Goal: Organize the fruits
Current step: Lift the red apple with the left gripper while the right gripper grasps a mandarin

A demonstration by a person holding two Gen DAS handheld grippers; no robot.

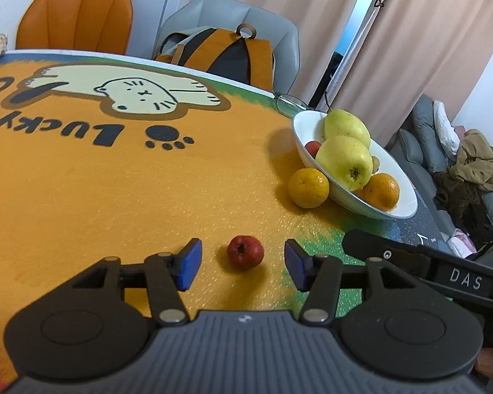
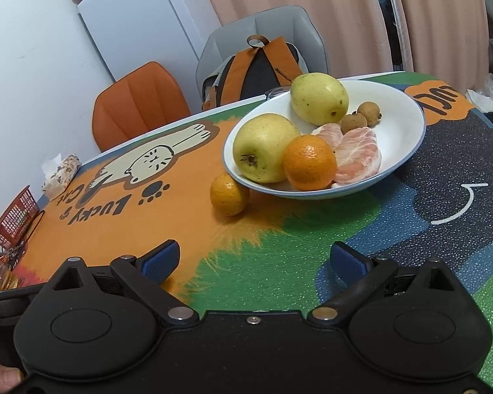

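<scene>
Glossy white bowl (image 2: 407,138), shallow, blue-edged, on a grainy printed table mat (image 1: 82,197).

In the bowl: two smooth yellow-green pears (image 2: 263,147), one dimpled orange (image 2: 309,162), two peeled pale-pink citrus segments (image 2: 358,154), two rough brown longans (image 2: 353,123); one small red fruit (image 1: 312,147) seen only from the left wrist.

Outside: second orange (image 1: 308,187) touching the bowl's wall; round red fruit (image 1: 245,251) alone on the mat.

Left gripper (image 1: 243,261) spread wide, blue pads either side of the red fruit, not touching.

Right gripper (image 2: 254,262) spread wide, holding nothing, well short of the bowl.
</scene>
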